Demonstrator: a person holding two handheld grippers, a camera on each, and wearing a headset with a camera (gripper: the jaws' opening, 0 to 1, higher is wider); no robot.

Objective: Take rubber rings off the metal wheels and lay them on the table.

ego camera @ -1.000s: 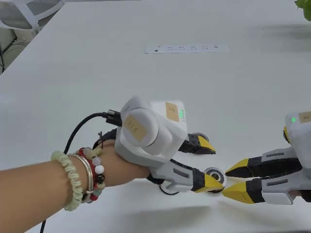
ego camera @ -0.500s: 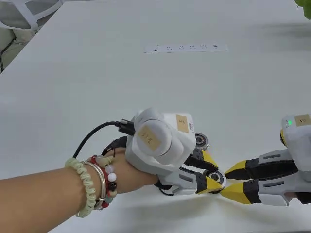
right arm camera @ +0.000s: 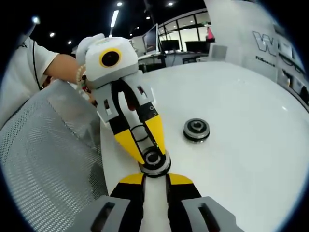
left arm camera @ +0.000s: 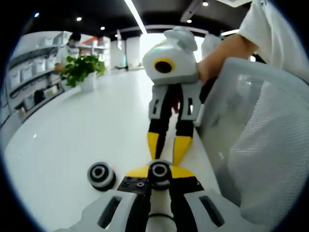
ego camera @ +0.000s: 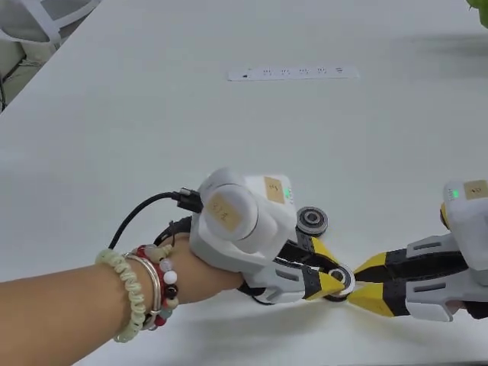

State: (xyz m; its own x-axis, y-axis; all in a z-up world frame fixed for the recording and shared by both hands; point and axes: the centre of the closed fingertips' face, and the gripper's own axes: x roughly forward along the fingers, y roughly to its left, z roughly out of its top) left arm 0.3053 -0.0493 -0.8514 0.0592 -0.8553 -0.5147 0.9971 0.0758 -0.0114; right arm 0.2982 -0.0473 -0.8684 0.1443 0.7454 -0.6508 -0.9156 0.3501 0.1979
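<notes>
A metal wheel (right arm camera: 154, 161), its dark rubber ring (right arm camera: 165, 167) not yet off, is held just above the near edge of the white table (ego camera: 152, 114), caught between two hand-held grippers that meet nose to nose. The left gripper (ego camera: 329, 271) has its yellow-tipped jaws clamped on the wheel, one on each side. The right gripper (ego camera: 353, 284) comes in from the opposite side with its jaws a little apart and their tips at the wheel's rim; whether they already pinch the ring cannot be told from these views.

A second wheel (ego camera: 311, 220), its ring in place too, lies flat on the table just beside the left gripper, free of both tools. The person's left hand (ego camera: 191, 268), wrist strung with bead bracelets, steadies the left gripper. Farther back on the table lies a white power strip (ego camera: 293, 75), and a potted plant (left arm camera: 82, 70) stands at the far end.

The step in hand appears to be the stripping of the first ring: one tool braces the wheel while the other goes for the rubber. The next move likely calls for the right jaws to nip the ring's edge alone, then peel it outward over the rim while the left grip stays firm, so the wheel neither turns nor slips out.
</notes>
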